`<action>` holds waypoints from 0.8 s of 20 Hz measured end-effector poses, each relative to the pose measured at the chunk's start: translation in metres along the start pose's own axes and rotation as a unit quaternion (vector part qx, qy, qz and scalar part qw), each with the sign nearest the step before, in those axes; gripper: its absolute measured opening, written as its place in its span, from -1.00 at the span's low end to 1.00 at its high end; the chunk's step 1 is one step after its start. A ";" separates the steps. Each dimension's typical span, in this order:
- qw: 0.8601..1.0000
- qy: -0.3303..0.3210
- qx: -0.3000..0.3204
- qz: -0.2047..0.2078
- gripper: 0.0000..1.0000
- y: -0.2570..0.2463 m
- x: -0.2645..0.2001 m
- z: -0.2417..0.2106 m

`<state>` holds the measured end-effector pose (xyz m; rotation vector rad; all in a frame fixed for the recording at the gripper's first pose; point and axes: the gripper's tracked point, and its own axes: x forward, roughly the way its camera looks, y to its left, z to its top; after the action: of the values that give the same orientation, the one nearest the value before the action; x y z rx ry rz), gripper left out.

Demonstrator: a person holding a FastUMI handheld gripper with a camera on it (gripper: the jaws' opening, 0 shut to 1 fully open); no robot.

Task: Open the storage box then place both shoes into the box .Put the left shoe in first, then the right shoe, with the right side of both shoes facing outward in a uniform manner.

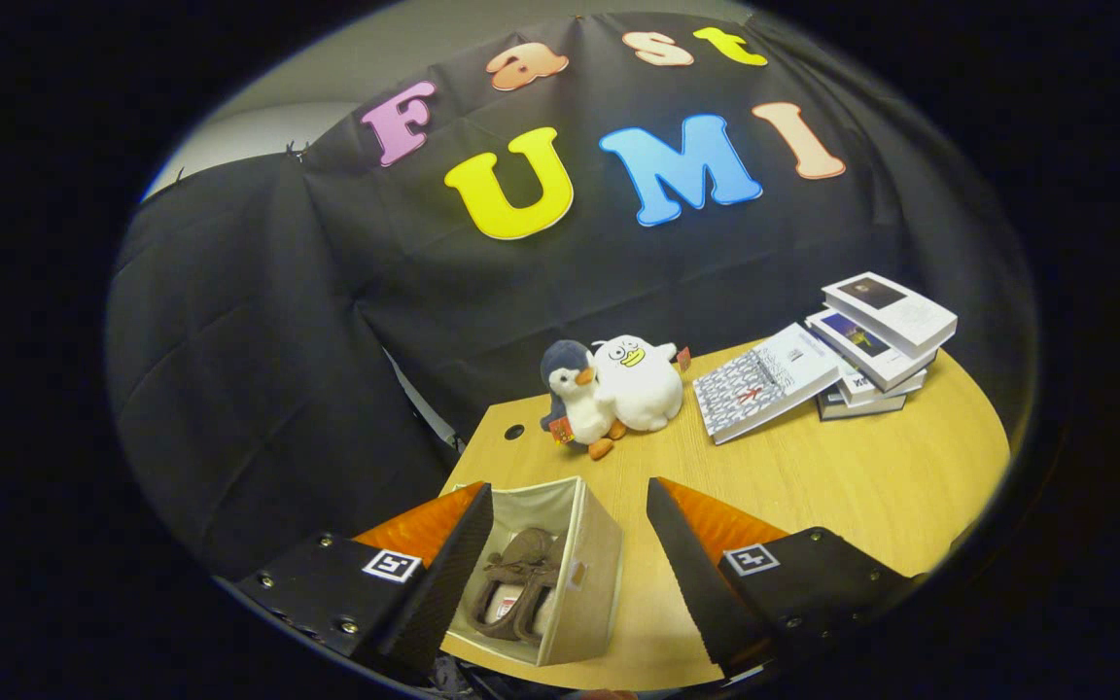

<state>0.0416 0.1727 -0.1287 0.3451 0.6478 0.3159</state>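
The gripper (568, 530) is spread wide, holding nothing, above the worktop (813, 486). The open box (575, 583) stands between its fingers, near the left one, with brown shoes (518, 583) inside; how many cannot be told. Beyond sit two plush toys (609, 389) and stacked books (861, 350); their print is too small to read.
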 end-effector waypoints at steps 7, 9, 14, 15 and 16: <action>0.990 -0.093 -0.094 -0.054 0.95 -0.054 -0.049 0.057; 0.984 -0.111 -0.114 -0.077 0.95 -0.074 -0.061 0.075; 0.966 -0.167 -0.153 -0.122 0.95 -0.105 -0.085 0.100; 0.964 -0.175 -0.155 -0.127 0.95 -0.109 -0.088 0.103; 0.961 -0.185 -0.156 -0.134 0.95 -0.113 -0.091 0.106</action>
<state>0.0598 0.0135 -0.0471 0.0089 0.2632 0.0851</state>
